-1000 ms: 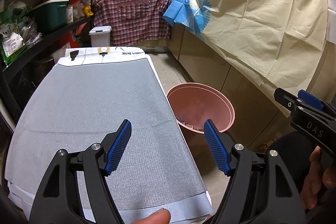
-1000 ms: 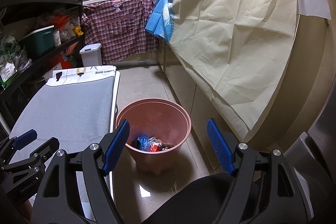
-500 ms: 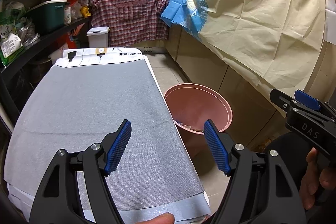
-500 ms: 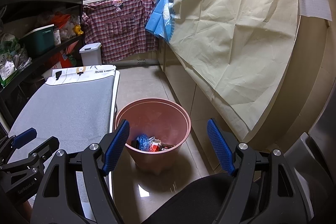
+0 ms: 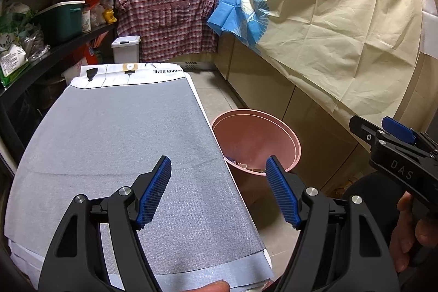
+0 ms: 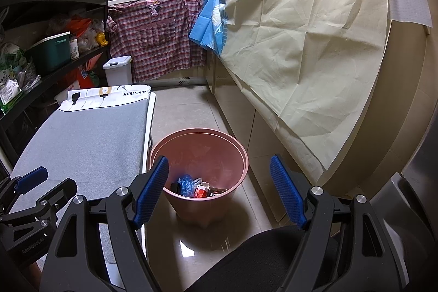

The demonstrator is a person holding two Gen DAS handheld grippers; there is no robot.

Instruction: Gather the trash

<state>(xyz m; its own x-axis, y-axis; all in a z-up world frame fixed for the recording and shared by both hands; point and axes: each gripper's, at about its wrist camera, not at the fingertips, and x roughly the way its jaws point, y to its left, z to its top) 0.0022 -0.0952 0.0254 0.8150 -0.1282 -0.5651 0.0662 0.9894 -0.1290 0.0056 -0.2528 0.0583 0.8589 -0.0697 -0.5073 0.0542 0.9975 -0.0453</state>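
Observation:
A pink bin (image 6: 199, 152) stands on the tiled floor beside a low table; it also shows in the left wrist view (image 5: 257, 133). Trash lies at its bottom: a blue crinkled wrapper (image 6: 186, 184), a red piece and dark packets. My left gripper (image 5: 219, 188) is open and empty, held over the near right part of the grey mat (image 5: 115, 144). My right gripper (image 6: 219, 188) is open and empty, held above the bin's near rim. Each gripper shows at the edge of the other's view.
The grey mat covers a low table (image 6: 82, 138) left of the bin. Black shelves (image 5: 54, 45) with boxes and bags run along the left. Counter fronts draped in cream cloth (image 6: 301, 45) run along the right. A small white lidded bin (image 6: 117, 70) stands at the back.
The left gripper has drifted slightly, so the bin sits a little further left in its view. The right gripper has hardly moved. Both stay open.

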